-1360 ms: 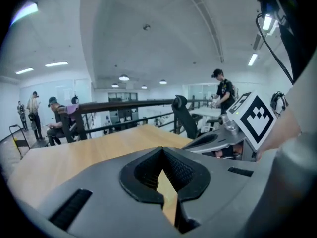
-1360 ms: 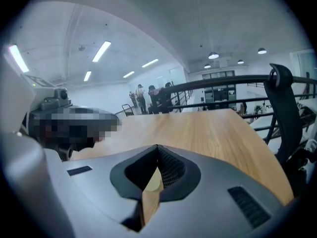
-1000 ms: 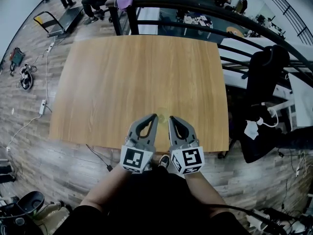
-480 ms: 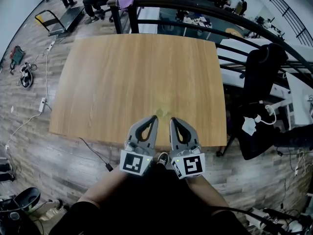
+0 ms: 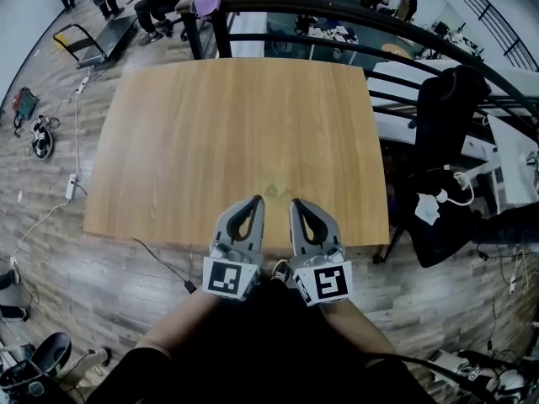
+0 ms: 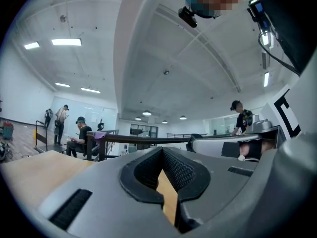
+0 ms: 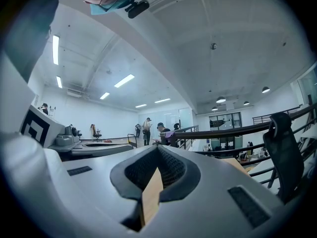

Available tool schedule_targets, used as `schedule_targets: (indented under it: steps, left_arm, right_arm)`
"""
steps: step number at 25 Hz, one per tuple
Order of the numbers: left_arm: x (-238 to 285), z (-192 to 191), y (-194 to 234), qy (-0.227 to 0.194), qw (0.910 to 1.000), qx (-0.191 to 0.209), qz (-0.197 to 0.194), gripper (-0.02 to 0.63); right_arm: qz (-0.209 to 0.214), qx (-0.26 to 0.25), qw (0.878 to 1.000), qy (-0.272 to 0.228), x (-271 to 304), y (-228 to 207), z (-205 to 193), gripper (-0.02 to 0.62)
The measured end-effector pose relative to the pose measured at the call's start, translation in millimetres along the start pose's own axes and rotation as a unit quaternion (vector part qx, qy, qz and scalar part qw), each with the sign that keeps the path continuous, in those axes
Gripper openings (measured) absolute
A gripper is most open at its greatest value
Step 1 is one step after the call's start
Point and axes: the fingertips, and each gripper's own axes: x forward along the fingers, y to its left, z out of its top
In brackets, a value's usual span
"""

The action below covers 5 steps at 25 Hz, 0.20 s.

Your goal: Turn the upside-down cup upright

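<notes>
One pale wooden rectangular surface carries one small clear, faintly yellowish cup. It sits close to the near edge, a little right of that edge's middle, and whether its rim faces up or down cannot be told. Two grey tongs are held side by side over the near edge, tips toward the cup: the left tongs and the right tongs, one on either side, near it. Both have their jaws closed together on nothing. One black office chair stands off the right edge.
</notes>
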Motion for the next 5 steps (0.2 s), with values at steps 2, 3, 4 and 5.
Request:
schedule_targets:
  steps: [2,3,4,5]
  left_arm:
    - [-3.8,1.3,1.5,0.001,1.0,-0.001,0.0,0.006]
    - [-5.8,1.7,2.0,0.002,1.0,-0.002,-0.001,0.006]
    - [-7.6,2.0,2.2,0.003,1.0,-0.002,-0.002,0.006]
    - [-9.4,2.3,2.3,0.004,1.0,-0.002,-0.003,0.006]
  right_arm:
    - [0.001,-0.004,1.0,-0.003,0.2,5.3,2.6,0.014]
    - [0.001,-0.005,1.0,-0.003,-0.1,8.3,3.5,0.015]
    - [0.001,-0.005,1.0,-0.002,-0.6,11.1,4.1,0.014]
    - [0.002,-0.005,1.0,-0.002,-1.2,13.8,4.7,0.014]
